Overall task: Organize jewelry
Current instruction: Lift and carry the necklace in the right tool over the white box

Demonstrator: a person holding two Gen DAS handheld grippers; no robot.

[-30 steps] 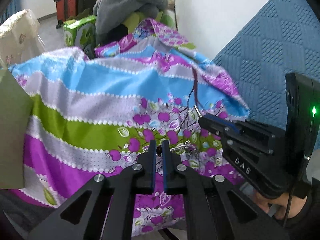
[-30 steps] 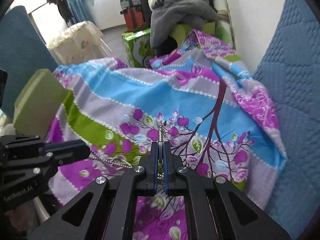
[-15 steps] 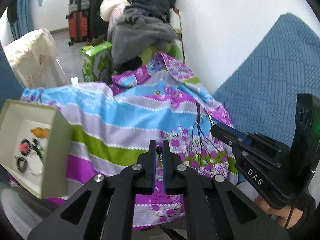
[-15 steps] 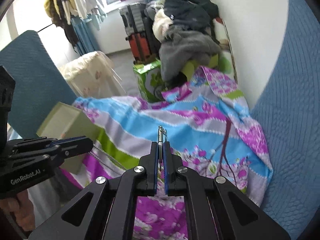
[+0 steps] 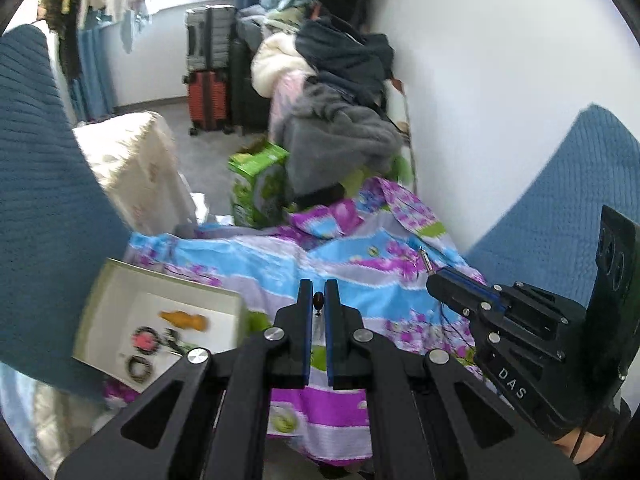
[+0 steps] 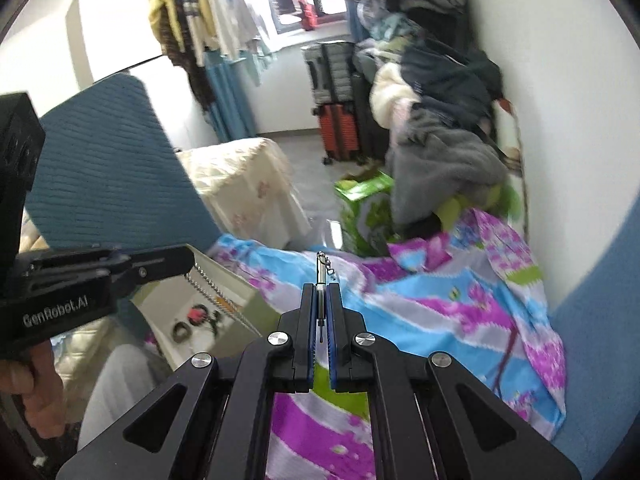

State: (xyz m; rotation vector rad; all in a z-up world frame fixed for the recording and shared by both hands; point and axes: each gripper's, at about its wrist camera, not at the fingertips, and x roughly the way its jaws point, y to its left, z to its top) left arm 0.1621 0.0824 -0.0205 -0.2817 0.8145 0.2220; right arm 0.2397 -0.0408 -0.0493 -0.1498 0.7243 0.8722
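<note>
We are now holding the chain (image 6: 216,300) higher than a second ago, off the floral sheet (image 5: 360,264), with the left tongs (image 5: 319,304) clamped on its dark bead end and the right tongs (image 6: 321,304) clamped on its clasp end. The open box (image 5: 120,280), hidden then, is showing at nine o'clock of the left tongs with hair ties inside, so we judge the carry to it is beginning.

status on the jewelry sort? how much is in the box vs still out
Done: the open box already holds several small pieces, including a pink-and-black ring and an orange piece. In hand: a silver chain strung between both grippers, the left gripper and right gripper each shut on an end, above the floral cloth. Left: lowering the chain into the box.
</note>
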